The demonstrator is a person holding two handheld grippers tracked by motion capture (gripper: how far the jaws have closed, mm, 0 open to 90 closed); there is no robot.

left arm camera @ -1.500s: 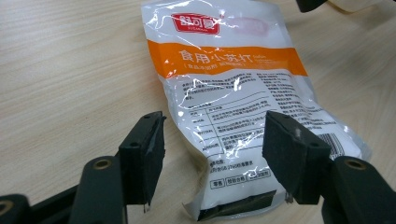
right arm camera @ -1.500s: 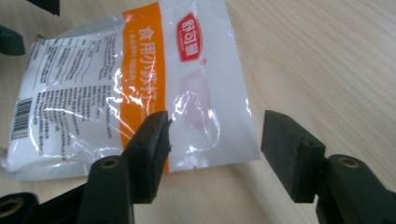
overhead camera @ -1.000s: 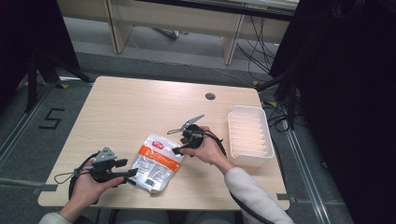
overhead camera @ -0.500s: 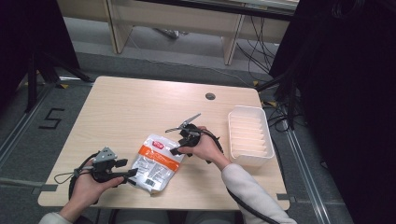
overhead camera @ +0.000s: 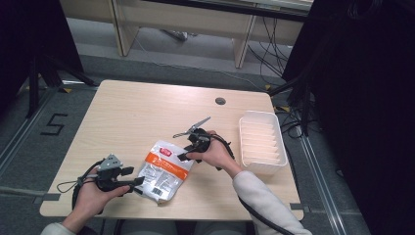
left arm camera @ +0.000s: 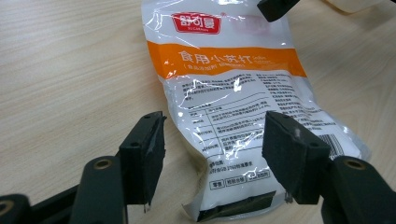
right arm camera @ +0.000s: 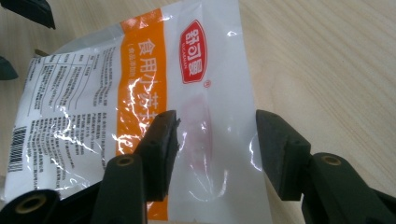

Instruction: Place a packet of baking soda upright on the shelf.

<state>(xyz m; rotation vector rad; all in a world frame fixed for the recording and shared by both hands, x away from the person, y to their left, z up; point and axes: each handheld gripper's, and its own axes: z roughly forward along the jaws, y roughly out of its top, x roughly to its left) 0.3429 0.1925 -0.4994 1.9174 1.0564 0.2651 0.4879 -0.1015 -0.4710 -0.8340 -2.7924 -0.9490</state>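
High view: the white-and-orange pouch (overhead camera: 162,172) lies flat on the near middle of the wooden table (overhead camera: 127,117), apparently sealed and not yet lifted, so the handling judged to be in hand, a two-ended grasp, is only being set up. The left gripper (overhead camera: 131,182), held low at the pouch's near-left end, has its jaws spread to either side of the bottom edge without pinching it. The right gripper (overhead camera: 185,155), at the far-right top end, also stands spread over the seal strip; a white ribbed tray (overhead camera: 262,142) sits to the right.
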